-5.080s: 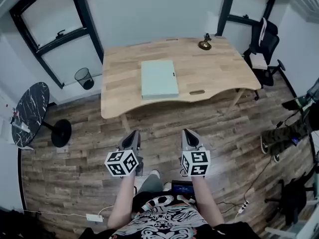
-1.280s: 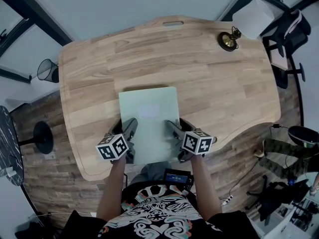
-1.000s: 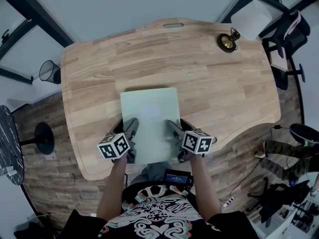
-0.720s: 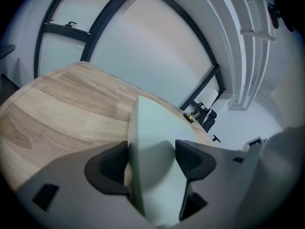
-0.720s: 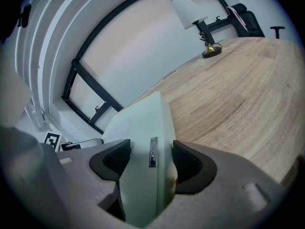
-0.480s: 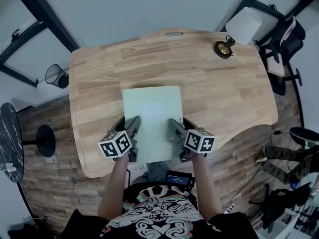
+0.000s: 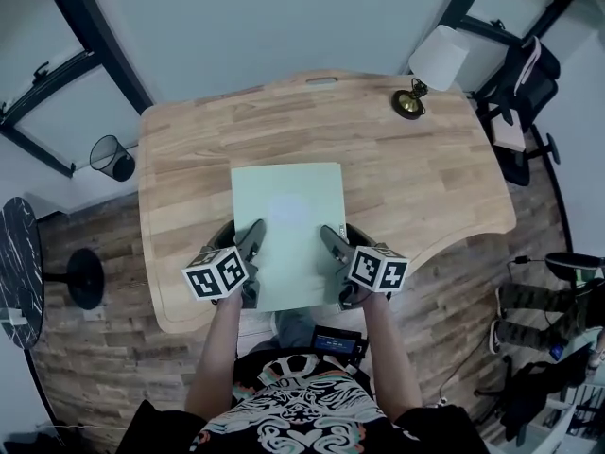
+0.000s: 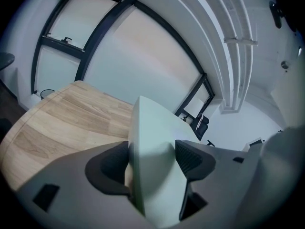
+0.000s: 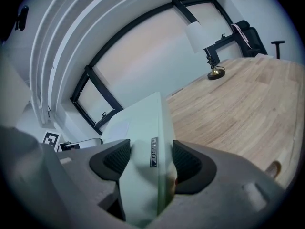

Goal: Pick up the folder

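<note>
No legible words, brand names or numbers anywhere. Only black-and-white square marker patterns, without letters, on the left cube [image 7: 217, 274] at 7 o'clock and the right cube [image 7: 378, 269] at 5 o'clock of the head view. On the folder [image 9: 140, 128] edge, between the right jaws, a small dark label strip [image 9: 153, 151] with pale marks, too small to read. Another square marker [image 9: 50, 138] at 9 o'clock of the right gripper view, also wordless.

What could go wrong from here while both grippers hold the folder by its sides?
The left gripper and right gripper clamp the folder only near its near end, so the far end may droop and it could slip out. If the hands drift apart or together, the folder may bend or pull free of one gripper.
</note>
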`<action>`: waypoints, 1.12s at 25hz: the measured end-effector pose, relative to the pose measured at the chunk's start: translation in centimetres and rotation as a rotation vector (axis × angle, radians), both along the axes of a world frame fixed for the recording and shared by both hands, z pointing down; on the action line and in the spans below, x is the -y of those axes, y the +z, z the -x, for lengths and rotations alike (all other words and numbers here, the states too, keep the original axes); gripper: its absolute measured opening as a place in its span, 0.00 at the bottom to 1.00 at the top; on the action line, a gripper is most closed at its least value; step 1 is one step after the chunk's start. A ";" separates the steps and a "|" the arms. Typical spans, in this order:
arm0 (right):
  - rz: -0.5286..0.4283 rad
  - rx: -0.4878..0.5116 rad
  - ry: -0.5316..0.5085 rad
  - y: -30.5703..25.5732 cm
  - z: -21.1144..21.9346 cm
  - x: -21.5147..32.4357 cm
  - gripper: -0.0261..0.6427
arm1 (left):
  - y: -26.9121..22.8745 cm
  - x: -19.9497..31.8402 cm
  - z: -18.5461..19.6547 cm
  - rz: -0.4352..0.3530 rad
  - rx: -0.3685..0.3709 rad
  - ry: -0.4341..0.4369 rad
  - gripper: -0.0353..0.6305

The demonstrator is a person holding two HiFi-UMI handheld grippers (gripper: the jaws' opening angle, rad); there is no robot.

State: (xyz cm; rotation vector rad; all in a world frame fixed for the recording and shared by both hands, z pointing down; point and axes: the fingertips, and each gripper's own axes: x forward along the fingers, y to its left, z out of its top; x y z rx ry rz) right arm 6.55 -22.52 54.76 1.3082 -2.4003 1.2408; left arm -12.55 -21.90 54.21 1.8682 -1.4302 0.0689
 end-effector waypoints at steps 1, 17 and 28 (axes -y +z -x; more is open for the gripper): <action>-0.002 -0.002 0.002 -0.2 0.0 -0.4 0.44 | -0.4 -0.4 0.0 -0.007 0.004 -0.002 0.50; -0.089 0.001 0.011 -4.6 -0.3 -4.3 0.44 | -4.5 -4.1 -0.1 -0.093 -0.006 0.004 0.50; -0.087 0.013 0.017 -5.1 -0.4 -4.8 0.44 | -5.1 -4.6 -0.1 -0.096 -0.011 0.007 0.50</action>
